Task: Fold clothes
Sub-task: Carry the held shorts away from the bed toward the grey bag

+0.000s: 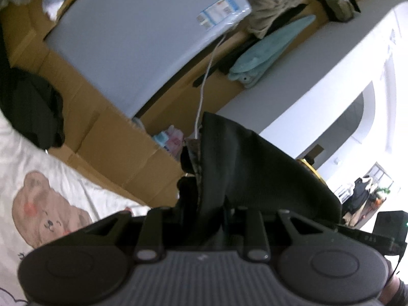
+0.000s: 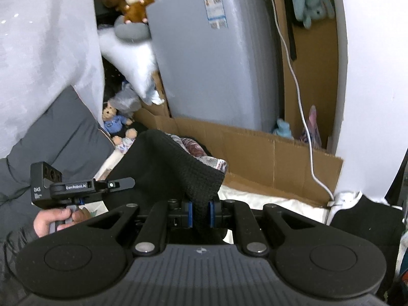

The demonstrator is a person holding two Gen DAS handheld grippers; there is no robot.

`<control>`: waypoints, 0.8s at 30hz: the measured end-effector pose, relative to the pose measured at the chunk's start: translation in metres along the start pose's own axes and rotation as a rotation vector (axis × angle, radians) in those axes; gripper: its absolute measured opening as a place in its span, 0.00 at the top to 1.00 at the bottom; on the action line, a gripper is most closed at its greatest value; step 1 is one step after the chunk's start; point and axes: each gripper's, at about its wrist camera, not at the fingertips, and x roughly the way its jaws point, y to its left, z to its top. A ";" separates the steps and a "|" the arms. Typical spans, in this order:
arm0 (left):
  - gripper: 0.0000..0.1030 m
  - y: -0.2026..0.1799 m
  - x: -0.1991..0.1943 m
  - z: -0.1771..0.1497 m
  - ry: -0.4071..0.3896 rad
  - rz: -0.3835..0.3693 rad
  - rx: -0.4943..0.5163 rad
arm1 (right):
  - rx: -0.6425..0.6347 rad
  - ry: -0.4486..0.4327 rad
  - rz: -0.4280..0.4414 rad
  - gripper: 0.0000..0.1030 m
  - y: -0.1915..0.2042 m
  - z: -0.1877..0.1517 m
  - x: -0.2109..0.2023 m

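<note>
A black knit garment (image 2: 165, 163) with a patterned lining (image 2: 199, 150) hangs lifted between both grippers above the bed. My right gripper (image 2: 201, 211) is shut on a fold of it, and the cloth is pinched between the blue pads (image 2: 189, 213). In the left wrist view the same black garment (image 1: 242, 165) rises out of my left gripper (image 1: 209, 211), which is shut on it; the cloth hides the fingertips. The right wrist view also shows the left gripper (image 2: 127, 182) at the left, held by a hand (image 2: 51, 221).
A white bed sheet with a bear print (image 1: 51, 204) lies below. Cardboard (image 2: 267, 158) lines the bed's far side in front of a grey appliance (image 2: 214, 63) with a white cable (image 2: 303, 117). Another dark garment (image 1: 33, 112), a grey pillow (image 2: 58, 132) and soft toys (image 2: 132, 0) sit around.
</note>
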 end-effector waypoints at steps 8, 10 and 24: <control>0.74 -0.039 -0.013 -0.015 -0.003 0.015 0.057 | -0.037 -0.044 -0.005 0.88 0.002 -0.004 -0.038; 0.74 -0.044 -0.011 -0.021 -0.005 0.011 0.055 | -0.042 -0.047 -0.007 0.88 -0.001 -0.007 -0.045; 0.74 -0.074 0.026 -0.068 0.026 -0.039 0.066 | -0.026 -0.065 -0.059 0.88 -0.056 -0.044 -0.084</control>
